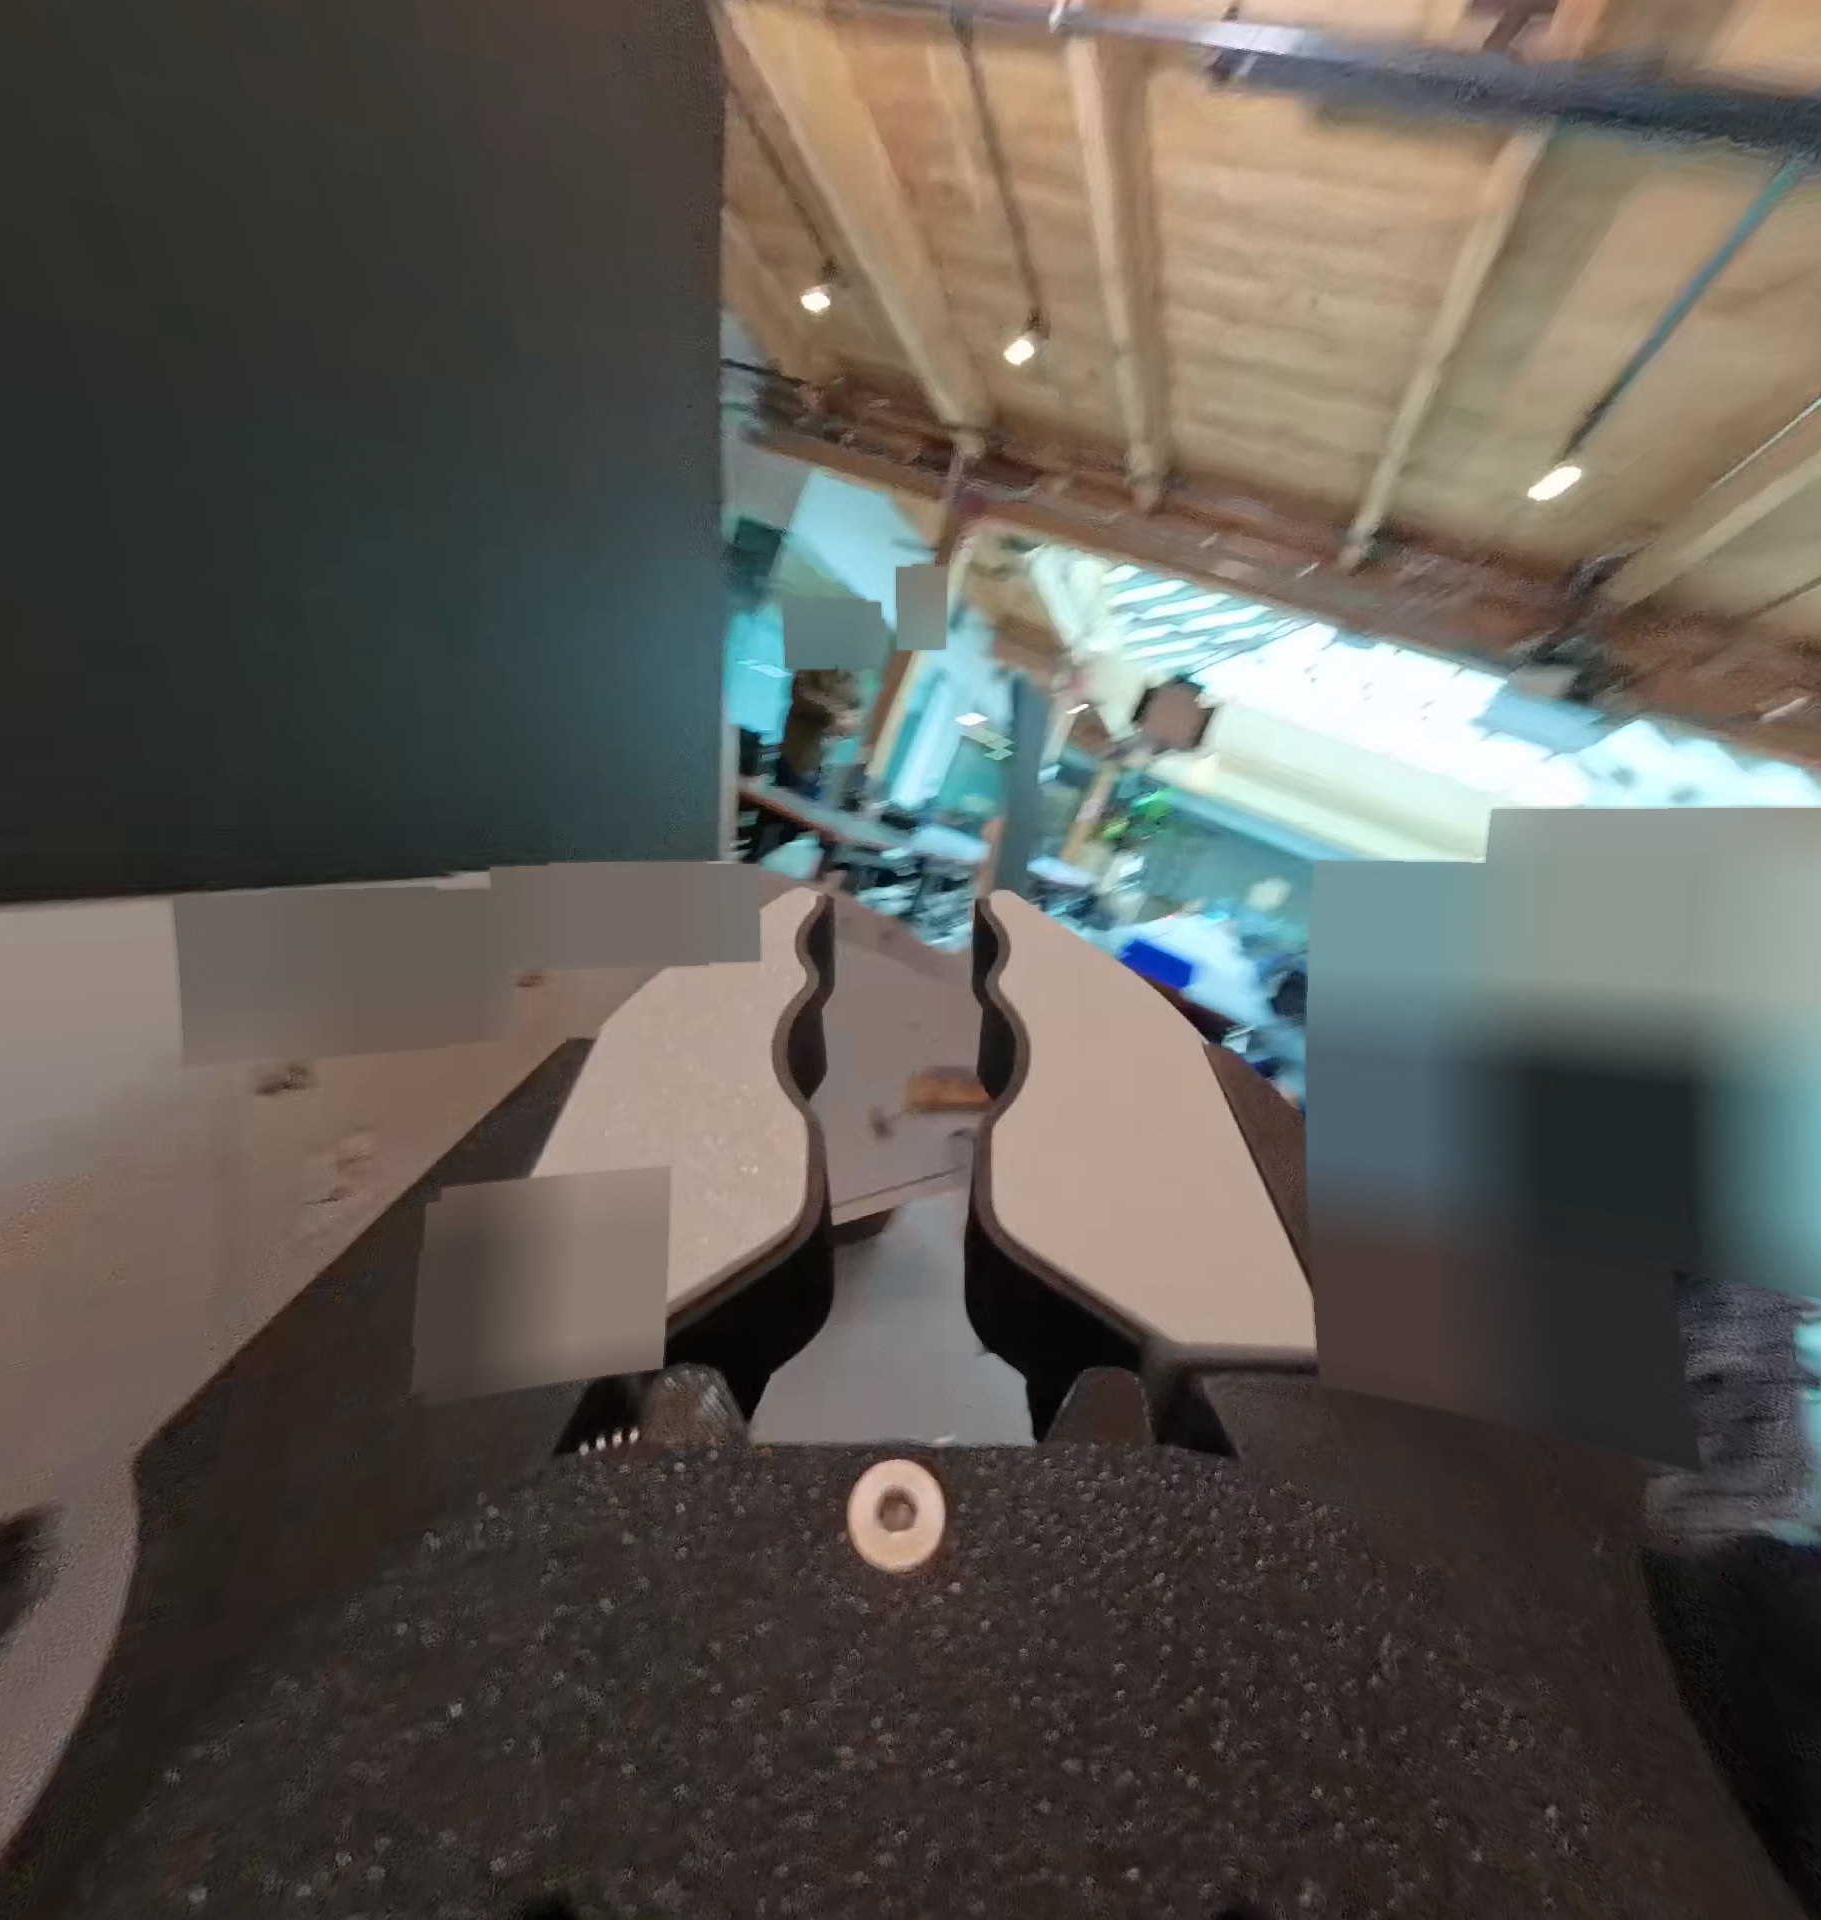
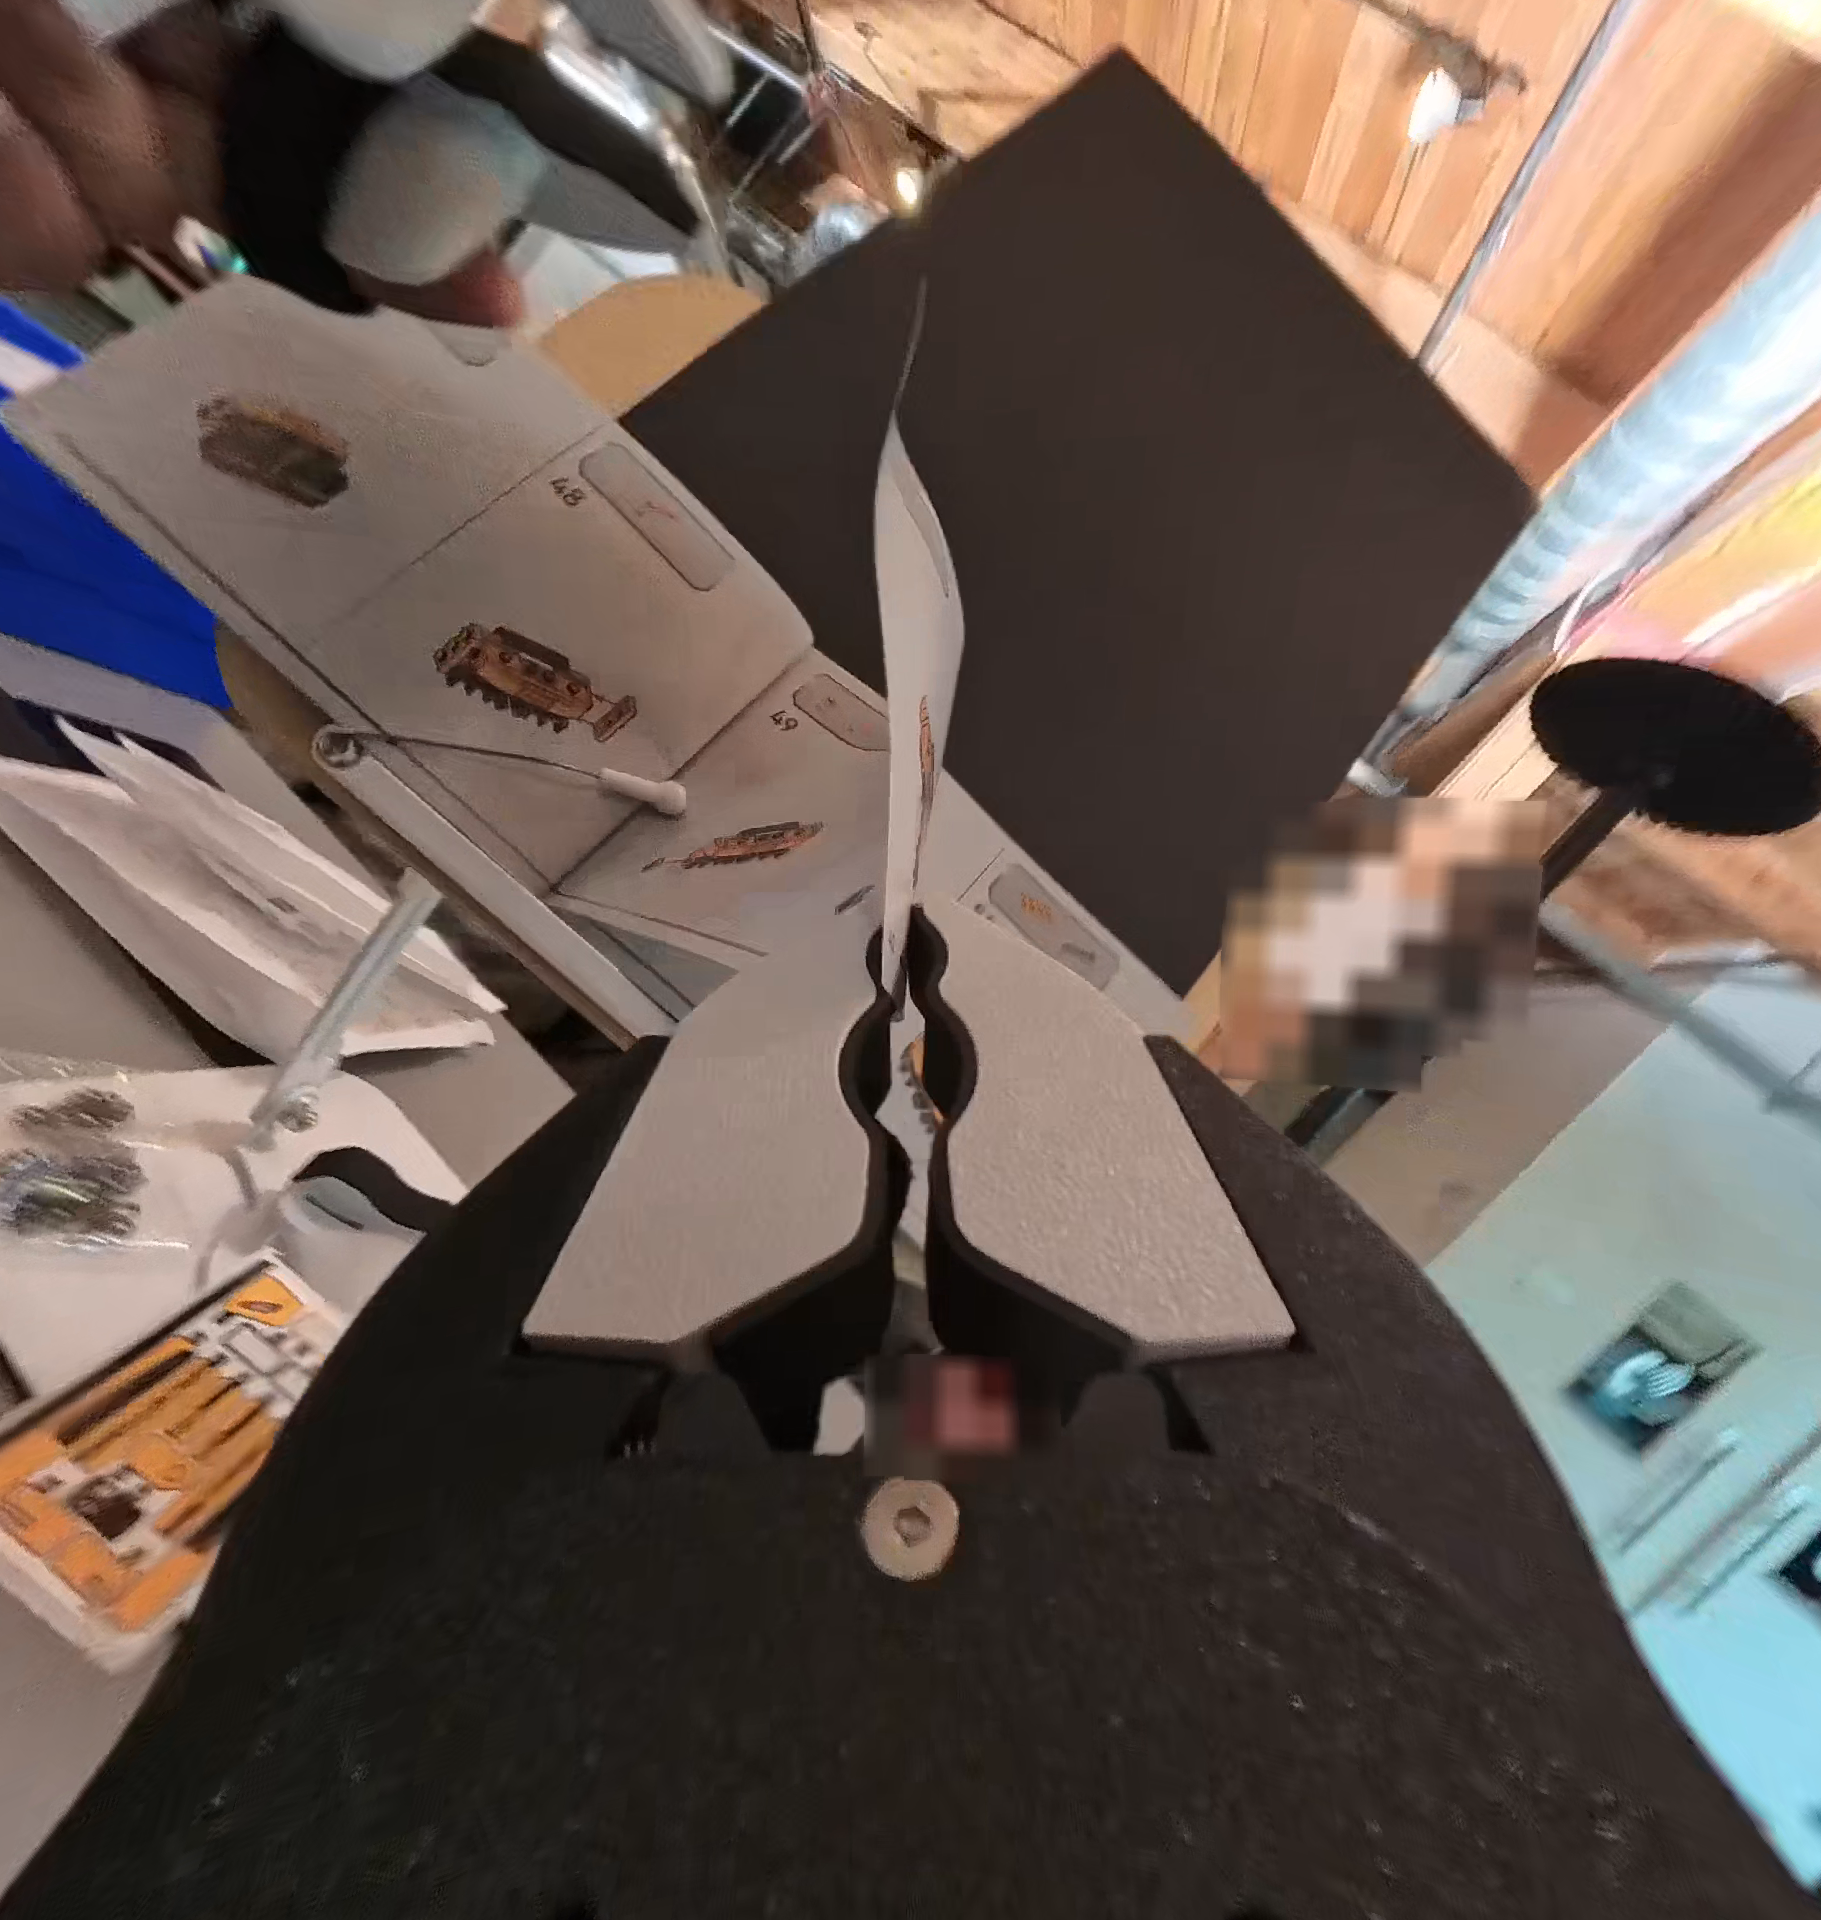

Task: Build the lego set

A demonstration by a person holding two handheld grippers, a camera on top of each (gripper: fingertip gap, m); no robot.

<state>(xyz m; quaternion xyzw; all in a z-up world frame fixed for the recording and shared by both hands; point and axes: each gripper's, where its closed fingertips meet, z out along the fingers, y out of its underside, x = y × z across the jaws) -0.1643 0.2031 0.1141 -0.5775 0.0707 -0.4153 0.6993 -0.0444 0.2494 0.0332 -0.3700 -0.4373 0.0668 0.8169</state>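
Right fingers (image 2: 864, 1049) pinch a white illustrated booklet page (image 2: 921, 665) edge-on; left fingers (image 1: 698, 1081) apart, empty.

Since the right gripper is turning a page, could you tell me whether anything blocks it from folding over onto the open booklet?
Nothing visible does. The page stands upright, pinched by the right gripper, and the open booklet left of it shows only a thin wire holder.

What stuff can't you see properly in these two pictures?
- Lego bricks: right wrist view, the pieces in the plastic bags are blurred and too small to tell apart.
- Open instruction booklet: right wrist view, its right half hides behind the lifted page that the right gripper pinches.
- Table: left wrist view, grey patches and the left gripper, jaws apart and empty, cover much of it.
- Sticker sheet: cut off by the gripper body.
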